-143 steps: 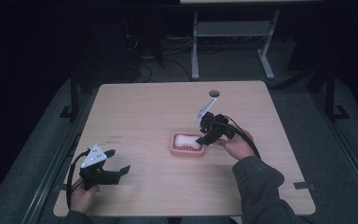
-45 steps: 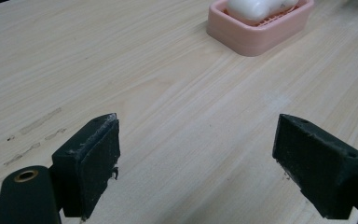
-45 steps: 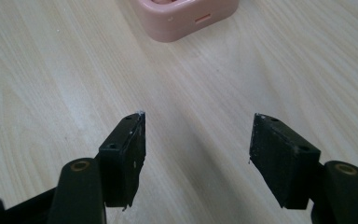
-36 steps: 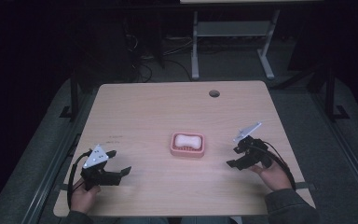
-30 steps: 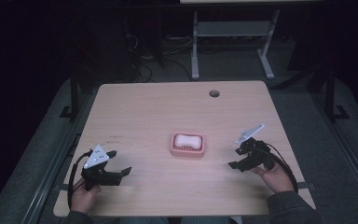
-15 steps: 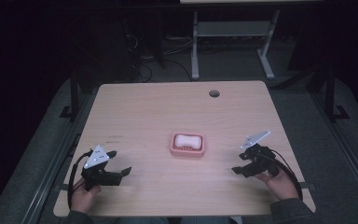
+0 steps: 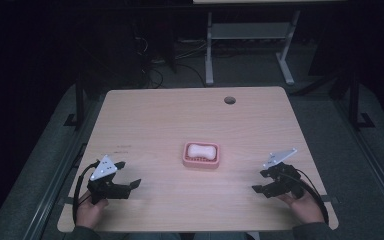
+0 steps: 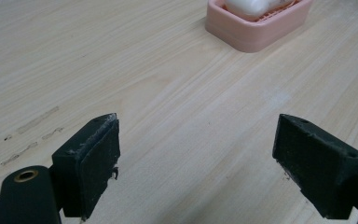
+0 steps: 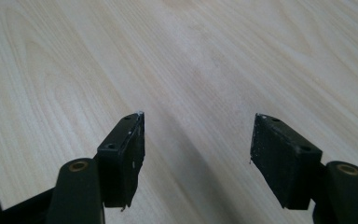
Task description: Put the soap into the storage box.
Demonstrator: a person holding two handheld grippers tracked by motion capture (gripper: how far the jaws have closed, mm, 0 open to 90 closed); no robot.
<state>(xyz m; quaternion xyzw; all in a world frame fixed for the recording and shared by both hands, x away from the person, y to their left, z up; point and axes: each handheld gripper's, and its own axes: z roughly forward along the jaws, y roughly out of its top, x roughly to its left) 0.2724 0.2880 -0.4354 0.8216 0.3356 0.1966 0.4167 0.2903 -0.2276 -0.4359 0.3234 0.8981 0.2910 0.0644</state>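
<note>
We see the pink soap dish (image 7: pixel 201 155) with what looks like a white bar (image 7: pixel 202 149) mid-desk (image 7: pixel 155 120), left gripper (image 7: pixel 128 175) and right gripper (image 7: pixel 258 182) near the front corners, jaws apart, empty.

The right tool (image 9: pixel 198 149) holds its two black jaws apart, nothing between them, over the bare pale wooden table (image 9: pixel 191 56).

Left tool (image 7: pixel 128 175), right tool (image 7: pixel 262 182): jaws apart, empty.

Black two-jaw grippers (image 7: pixel 130 186) (image 7: pixel 260 183) with grey three-cornered top plates, trailing black cables, brass-ringed jaw screws.
</note>
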